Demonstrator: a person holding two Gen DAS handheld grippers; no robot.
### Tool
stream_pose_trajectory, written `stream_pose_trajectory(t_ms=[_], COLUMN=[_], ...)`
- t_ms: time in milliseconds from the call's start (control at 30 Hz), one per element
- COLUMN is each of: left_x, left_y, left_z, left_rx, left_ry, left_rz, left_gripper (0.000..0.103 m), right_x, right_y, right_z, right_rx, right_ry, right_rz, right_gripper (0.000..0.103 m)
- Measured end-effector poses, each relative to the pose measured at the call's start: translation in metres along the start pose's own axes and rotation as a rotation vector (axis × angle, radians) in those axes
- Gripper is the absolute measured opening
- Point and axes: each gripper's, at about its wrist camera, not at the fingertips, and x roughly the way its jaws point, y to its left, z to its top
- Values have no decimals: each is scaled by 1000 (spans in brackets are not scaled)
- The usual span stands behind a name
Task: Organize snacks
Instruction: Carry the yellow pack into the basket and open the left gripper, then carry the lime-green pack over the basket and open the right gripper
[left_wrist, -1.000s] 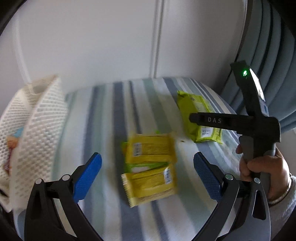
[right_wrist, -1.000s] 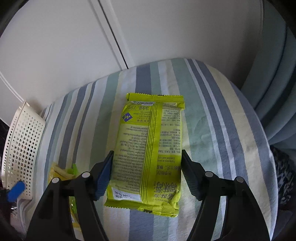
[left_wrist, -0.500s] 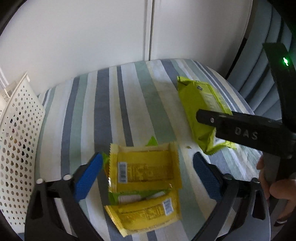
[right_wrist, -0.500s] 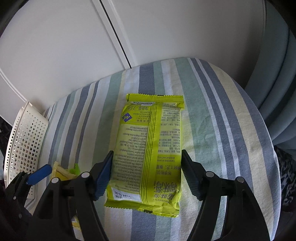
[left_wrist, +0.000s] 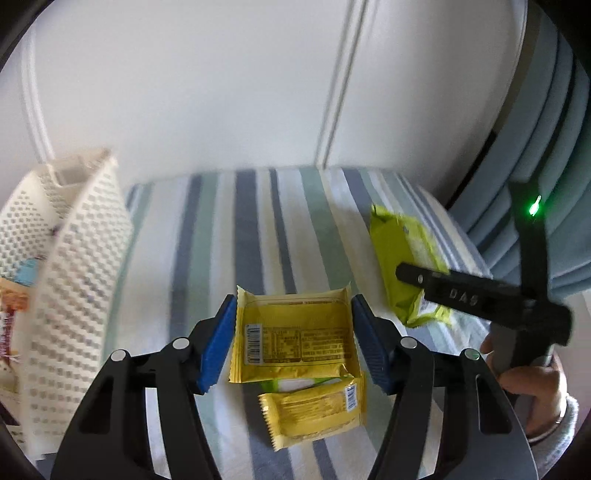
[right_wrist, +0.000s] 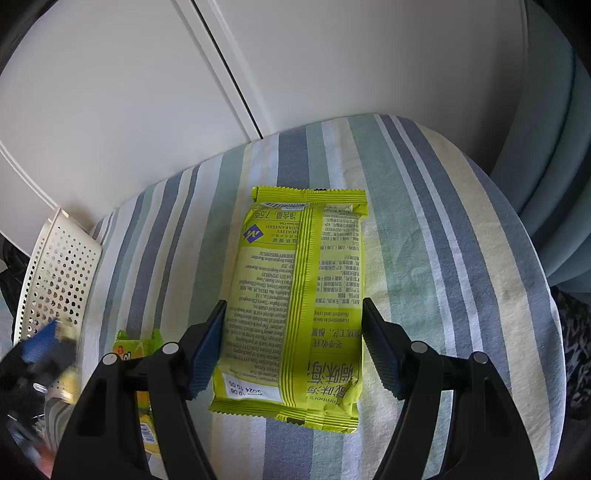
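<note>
A cloth striped in blue, pale green, cream and white (right_wrist: 424, 229) covers the rounded surface filling the centre and lower half of both views. White panelled cabinet doors (right_wrist: 147, 85), split by a narrow vertical seam, span the top of each frame. Grey-blue curtain folds (left_wrist: 546, 110) hang along the right edge, with dark patterned fabric (right_wrist: 576, 332) at lower right.

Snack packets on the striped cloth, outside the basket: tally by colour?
Yellow packets: 2, one between the left gripper's pads, one nearer the camera.
Lime-green large packet: 1, between the right gripper's pads.
Small green packet, partly hidden: 1.
Total: 4.
</note>
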Motion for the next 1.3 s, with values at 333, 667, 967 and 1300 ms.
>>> stream_pose_trajectory(t_ms=[333, 667, 967, 1300], left_x=[-71, -97, -99, -107], left_y=[57, 138, 155, 111], left_z=[14, 5, -3, 2], left_rx=[-67, -191, -272, -185], left_ry=[-141, -160, -164, -213], left_rz=[141, 264, 275, 266], left_gripper=[64, 65, 101, 101], right_x=[0, 0, 2, 8], right_y=[1, 4, 5, 6], right_z=[-1, -2, -1, -1], right_rx=[-1, -11, -10, -14], right_ry=[-1, 1, 9, 32], right_rz=[0, -9, -4, -11], right_gripper=[70, 70, 72, 75])
